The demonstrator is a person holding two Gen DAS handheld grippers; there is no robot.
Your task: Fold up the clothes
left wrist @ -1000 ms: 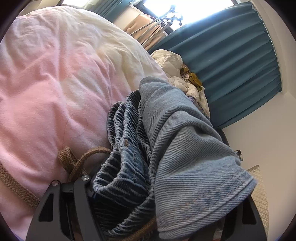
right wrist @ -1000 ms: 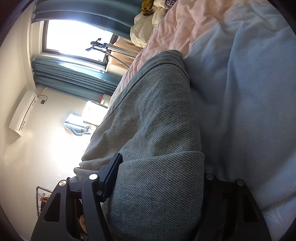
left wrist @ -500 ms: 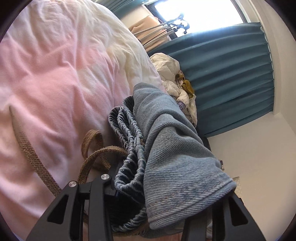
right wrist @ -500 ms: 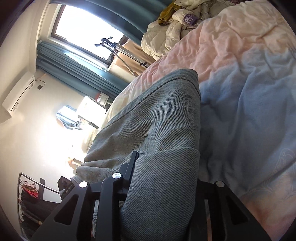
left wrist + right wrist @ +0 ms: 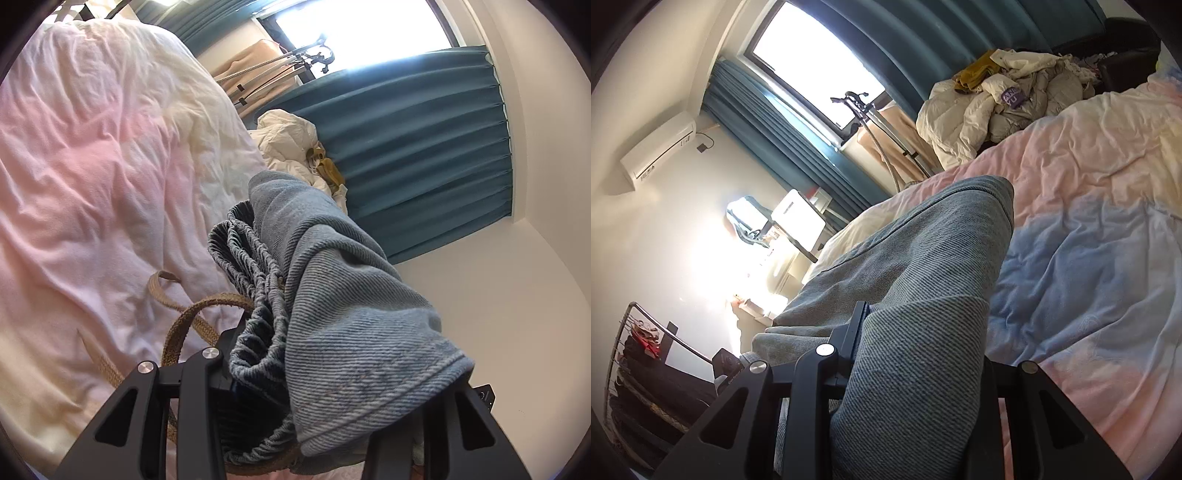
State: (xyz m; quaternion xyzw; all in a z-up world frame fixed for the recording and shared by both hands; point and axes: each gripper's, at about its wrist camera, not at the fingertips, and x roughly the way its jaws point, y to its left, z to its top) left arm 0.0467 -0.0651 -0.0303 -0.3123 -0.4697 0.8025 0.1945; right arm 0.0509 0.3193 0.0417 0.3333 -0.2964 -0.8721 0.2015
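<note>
Only your right view shows a purple patch (image 5: pixel 1011 98) with white letters too small to read, on the cream jacket pile (image 5: pixel 993 118). Your left gripper (image 5: pixel 332 373) clamps the jeans (image 5: pixel 332 317) at the gathered elastic waistband, with a woven tan cord (image 5: pixel 192 317) looping out. Your right gripper (image 5: pixel 919 354) pinches twill denim, lifted over the crumpled pink-and-blue quilt (image 5: pixel 1089 229).

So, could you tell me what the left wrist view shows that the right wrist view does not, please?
Only the left wrist view shows the gathered elastic waistband and tan woven drawstring, with the left gripper shut on the denim garment. Only the right wrist view shows the air conditioner, clothes rack, the duvet's blue patch and the right gripper clamping denim. Both share the teal curtains, window and white bedding pile.
</note>
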